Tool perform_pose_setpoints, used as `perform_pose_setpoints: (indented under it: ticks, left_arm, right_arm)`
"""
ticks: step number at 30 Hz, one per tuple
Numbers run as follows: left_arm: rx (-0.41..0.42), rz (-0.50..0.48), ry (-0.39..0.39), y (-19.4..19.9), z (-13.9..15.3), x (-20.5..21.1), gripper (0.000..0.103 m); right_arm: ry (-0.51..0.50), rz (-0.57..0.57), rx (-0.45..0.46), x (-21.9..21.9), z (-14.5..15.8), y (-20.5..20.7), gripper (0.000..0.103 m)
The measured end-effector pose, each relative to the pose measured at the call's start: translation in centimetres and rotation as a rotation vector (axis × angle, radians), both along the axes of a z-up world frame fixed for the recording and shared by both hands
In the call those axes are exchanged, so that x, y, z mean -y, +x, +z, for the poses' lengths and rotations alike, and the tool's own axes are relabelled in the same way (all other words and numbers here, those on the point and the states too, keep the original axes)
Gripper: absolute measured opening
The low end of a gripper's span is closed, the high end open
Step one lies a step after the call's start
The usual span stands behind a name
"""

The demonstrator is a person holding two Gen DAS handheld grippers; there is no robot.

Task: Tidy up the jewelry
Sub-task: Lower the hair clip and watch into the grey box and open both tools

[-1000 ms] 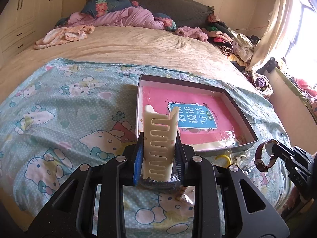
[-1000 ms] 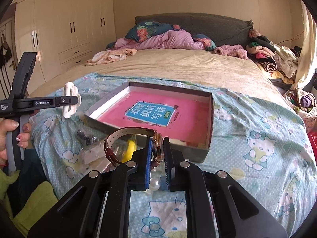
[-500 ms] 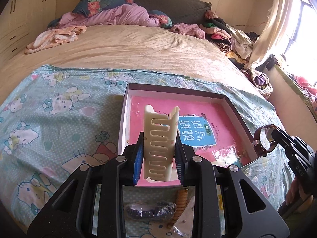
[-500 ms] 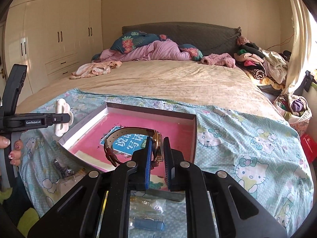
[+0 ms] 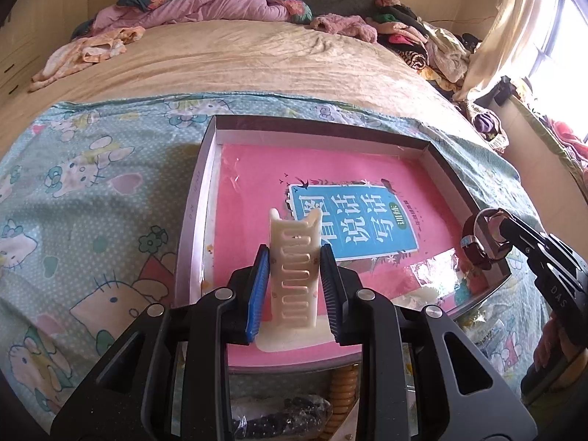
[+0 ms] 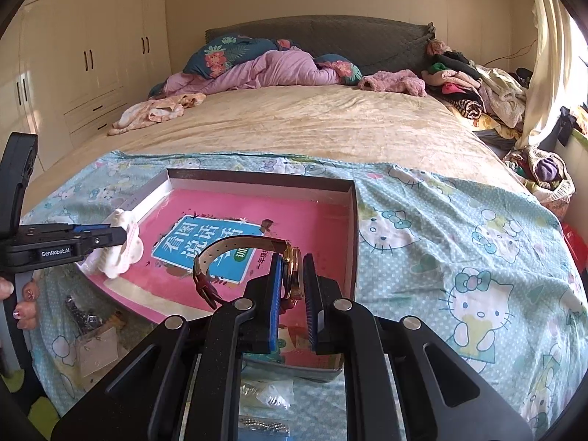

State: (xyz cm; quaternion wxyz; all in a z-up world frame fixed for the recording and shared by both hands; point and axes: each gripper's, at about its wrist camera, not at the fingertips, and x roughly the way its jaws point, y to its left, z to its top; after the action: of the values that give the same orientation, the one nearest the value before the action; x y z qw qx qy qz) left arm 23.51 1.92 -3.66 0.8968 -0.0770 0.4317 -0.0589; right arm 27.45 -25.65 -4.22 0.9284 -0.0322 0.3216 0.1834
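A shallow grey box (image 5: 191,220) with a pink book (image 5: 330,169) in it lies on the Hello Kitty sheet; it also shows in the right wrist view (image 6: 351,220). My left gripper (image 5: 294,279) is shut on a cream hair clip (image 5: 296,268), held over the box's near left part. The clip also shows in the right wrist view (image 6: 125,250). My right gripper (image 6: 293,275) is shut on a gold watch (image 6: 292,268) with a brown strap (image 6: 235,246), held over the box's near right part. The watch shows at the right in the left wrist view (image 5: 477,242).
Small bagged jewelry pieces lie on the sheet in front of the box: a dark beaded piece (image 5: 286,419), an orange beaded piece (image 5: 343,386), and clear bags (image 6: 95,345). Clothes (image 6: 474,88) pile up at the bed's far right. Wardrobes (image 6: 92,58) stand to the left.
Both grippers have moved forward over the box and lower towards it, still holding the hair clip and the watch.
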Motion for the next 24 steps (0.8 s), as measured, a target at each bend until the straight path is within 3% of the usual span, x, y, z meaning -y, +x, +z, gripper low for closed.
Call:
perform_pose_setpoints:
  ticks: [7, 17, 19, 24]
  left_arm:
    - [0.004, 0.002, -0.003, -0.2, 0.2, -0.4, 0.022]
    - [0.012, 0.024, -0.008, -1.2, 0.9, -1.4, 0.033]
    - [0.015, 0.025, -0.009, -1.4, 1.0, -1.4, 0.034]
    - [0.029, 0.031, -0.017, -2.1, 1.7, -1.5, 0.042]
  right_arm:
    - [-0.011, -0.024, -0.043, -0.1, -1.2, 1.3, 0.011]
    - [-0.006, -0.050, -0.098, 0.2, -2.5, 1.6, 0.015]
    - [-0.004, -0.056, -0.085, 0.4, -2.2, 1.2, 0.031]
    - [0.026, -0.064, -0.059, 1.3, -1.1, 0.1, 0.051]
